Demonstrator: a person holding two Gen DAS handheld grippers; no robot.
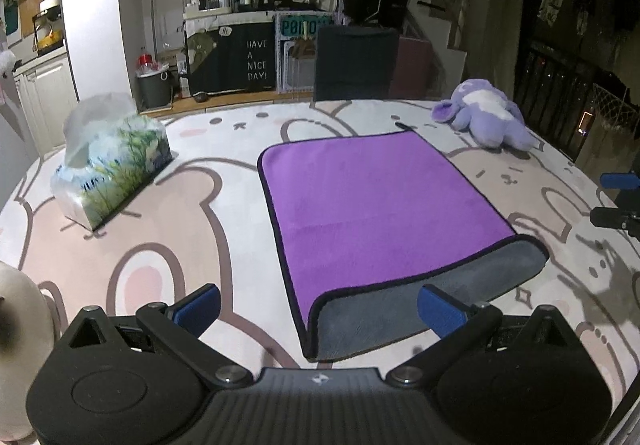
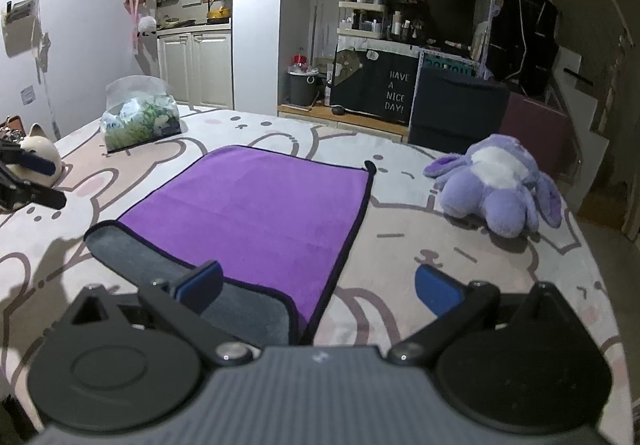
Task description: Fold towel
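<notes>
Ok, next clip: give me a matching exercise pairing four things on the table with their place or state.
Things:
1. purple microfibre towel
2. lilac plush bunny
3. plastic-wrapped tissue pack
4. left hand-held gripper

States:
a. far right of the table
b. open, empty
c. flat, near edge flipped grey side up
d. far left of the table

Pairs: 1-c, 2-a, 3-d, 4-b
</notes>
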